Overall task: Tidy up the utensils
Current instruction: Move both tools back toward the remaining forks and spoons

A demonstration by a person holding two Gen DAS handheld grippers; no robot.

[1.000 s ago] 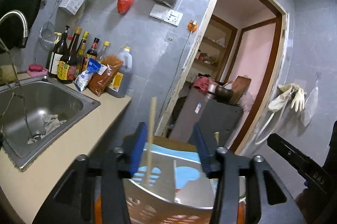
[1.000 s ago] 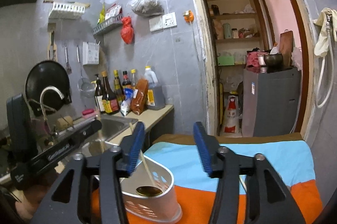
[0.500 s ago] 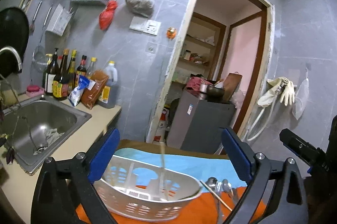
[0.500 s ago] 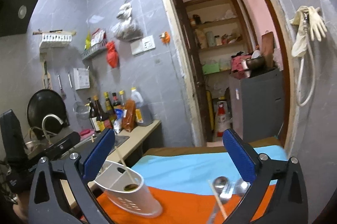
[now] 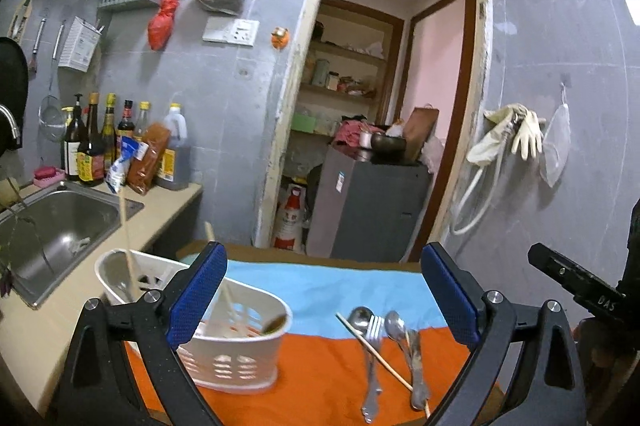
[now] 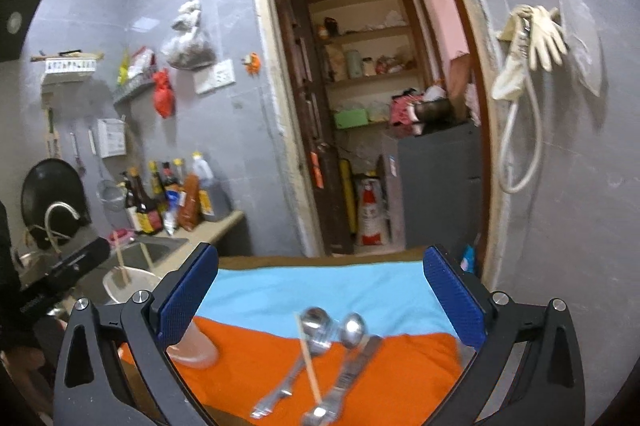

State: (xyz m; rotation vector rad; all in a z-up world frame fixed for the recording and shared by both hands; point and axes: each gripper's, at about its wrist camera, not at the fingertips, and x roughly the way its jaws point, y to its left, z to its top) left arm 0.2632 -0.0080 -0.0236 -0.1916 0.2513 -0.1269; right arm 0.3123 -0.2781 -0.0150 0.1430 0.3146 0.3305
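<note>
A white slotted basket (image 5: 236,358) stands on the orange and blue cloth (image 5: 320,282), holding chopsticks (image 5: 127,246) and a dark spoon (image 5: 276,322). To its right on the orange part lie two spoons (image 5: 360,318), a fork (image 5: 374,330) and a loose chopstick (image 5: 376,350). My left gripper (image 5: 323,252) is open and empty, hovering before the basket and the cutlery. My right gripper (image 6: 321,252) is also open and empty, above the spoons (image 6: 320,326) and chopstick (image 6: 310,358). Its left finger half hides the basket (image 6: 128,278).
At the left, a steel sink (image 5: 52,226) is set in a beige counter, with sauce bottles (image 5: 100,142) at its back. A doorway opens behind the table, with a grey cabinet (image 5: 368,206) inside. Rubber gloves (image 5: 520,134) hang on the right wall.
Both grippers' jaws have spread wide and both have drawn back from the basket. The chopsticks stay in the basket, and the loose cutlery on the cloth has come into view.
</note>
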